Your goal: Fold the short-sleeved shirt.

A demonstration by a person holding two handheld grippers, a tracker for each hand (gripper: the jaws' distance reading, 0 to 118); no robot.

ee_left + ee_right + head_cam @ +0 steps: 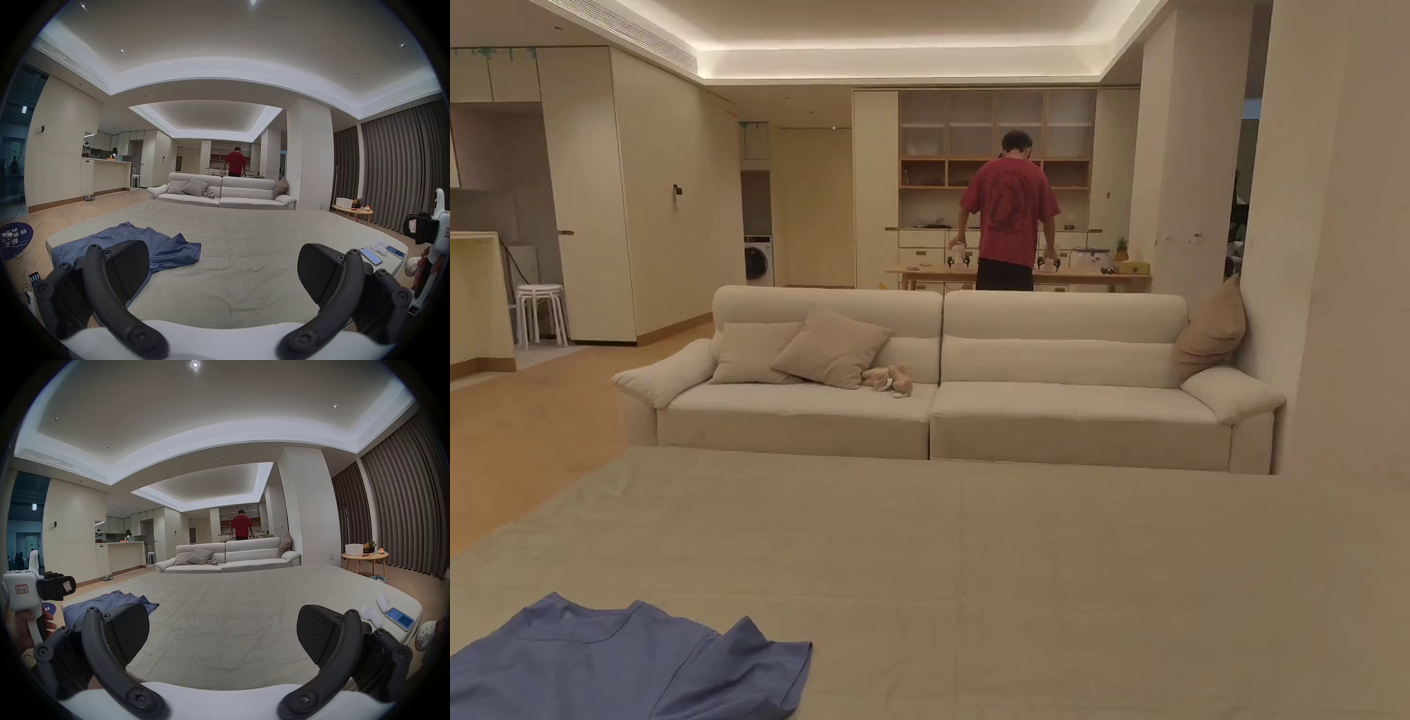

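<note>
**Big open-plan living room, warm cove lighting**

Cream sofa [947, 380] with a few tan cushions [832, 347] sits against a white pillar [1191, 150], on a light wood floor [534, 422]. Behind it there's a wooden table [1022, 277] and wall shelving [998, 141]. Grey curtains [399, 511] run down the right side, with a small round table [364, 556] in front. Recessed ceiling, strip lights glowing.

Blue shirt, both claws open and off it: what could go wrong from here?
1. The blue short-sleeved shirt lies crumpled at the bed's left corner, one sleeve flipped over; a pinch there may catch two layers and fold crooked.
2. It sits close to the bed edge, so dragging it could pull it off onto the floor.
3. Two phones and white socks lie on the right edge; the right claw could knock them off. The left claw is nearer the shirt.
</note>
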